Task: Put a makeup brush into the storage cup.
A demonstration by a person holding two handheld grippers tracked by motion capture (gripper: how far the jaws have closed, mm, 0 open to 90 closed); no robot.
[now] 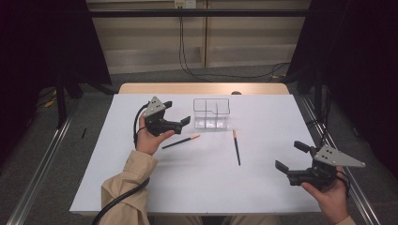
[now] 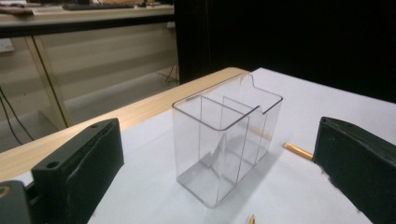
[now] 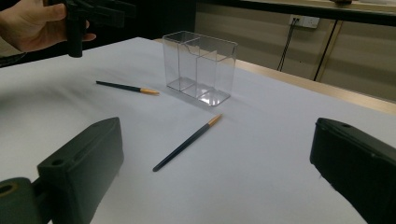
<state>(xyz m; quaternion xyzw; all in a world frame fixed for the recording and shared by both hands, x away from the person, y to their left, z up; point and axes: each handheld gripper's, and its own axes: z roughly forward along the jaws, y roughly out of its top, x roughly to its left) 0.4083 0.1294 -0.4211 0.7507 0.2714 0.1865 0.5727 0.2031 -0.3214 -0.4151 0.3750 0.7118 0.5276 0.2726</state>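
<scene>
A clear plastic organizer (image 1: 211,114) with several compartments stands upright and empty at the table's far middle. Two dark pencils with orange ends lie on the white table (image 1: 197,187): one (image 1: 180,142) in front-left of the organizer, the other (image 1: 236,147) in front-right. My left gripper (image 1: 177,112) hovers open just left of the organizer (image 2: 224,140), which sits between its jaws farther off; a pencil end (image 2: 297,150) shows beside it. My right gripper (image 1: 291,155) is open at the near right, empty, facing the nearer pencil (image 3: 187,142), the farther pencil (image 3: 126,87) and the organizer (image 3: 200,67).
A wooden strip (image 1: 202,88) borders the table's far edge. Black cables (image 1: 187,56) hang down the wall behind. Metal rails (image 1: 42,164) run along the floor on both sides. The left hand and its gripper (image 3: 93,14) appear at the top left of the right gripper view.
</scene>
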